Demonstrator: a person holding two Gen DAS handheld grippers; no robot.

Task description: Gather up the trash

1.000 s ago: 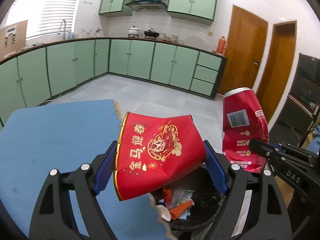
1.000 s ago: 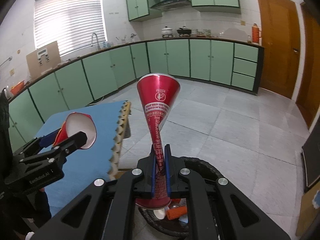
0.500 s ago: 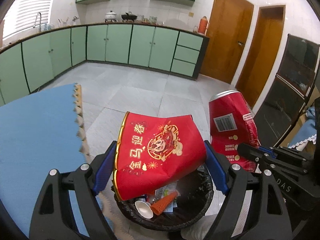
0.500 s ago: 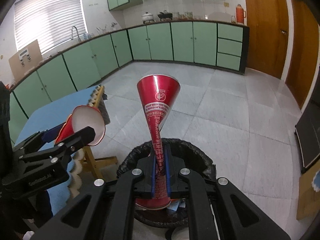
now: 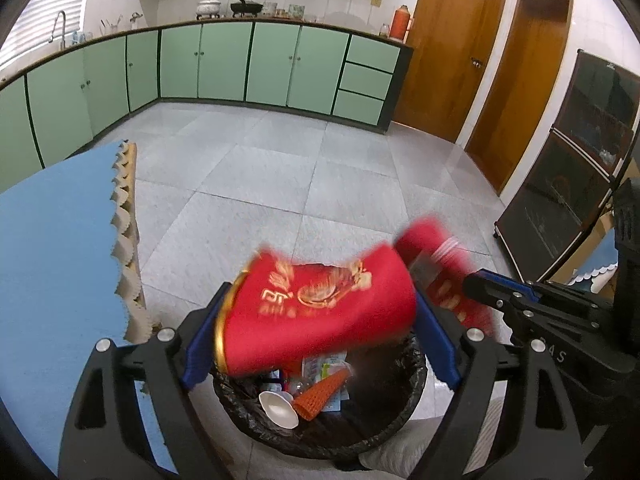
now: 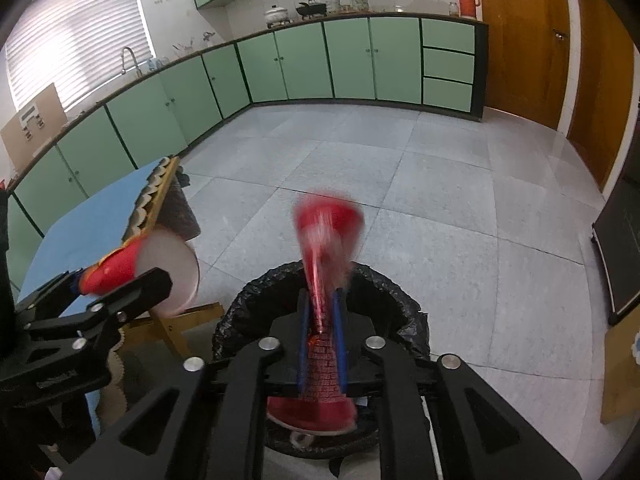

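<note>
I hold the left gripper (image 5: pixel 320 340) spread around a red paper cup (image 5: pixel 316 312) lying sideways between its blue pads, directly above the black-lined trash bin (image 5: pixel 384 432); whether the pads bear on the cup I cannot tell through the blur. The right gripper (image 6: pixel 320 344) is pressed together on a crushed red can (image 6: pixel 322 292), pinching its flattened waist over the same bin. Both items look light and easily deformed, so I judge the mid-body the best hold.

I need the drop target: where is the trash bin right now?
The black-lined trash bin sits on the tiled floor directly below both grippers, just right of the blue table.
</note>
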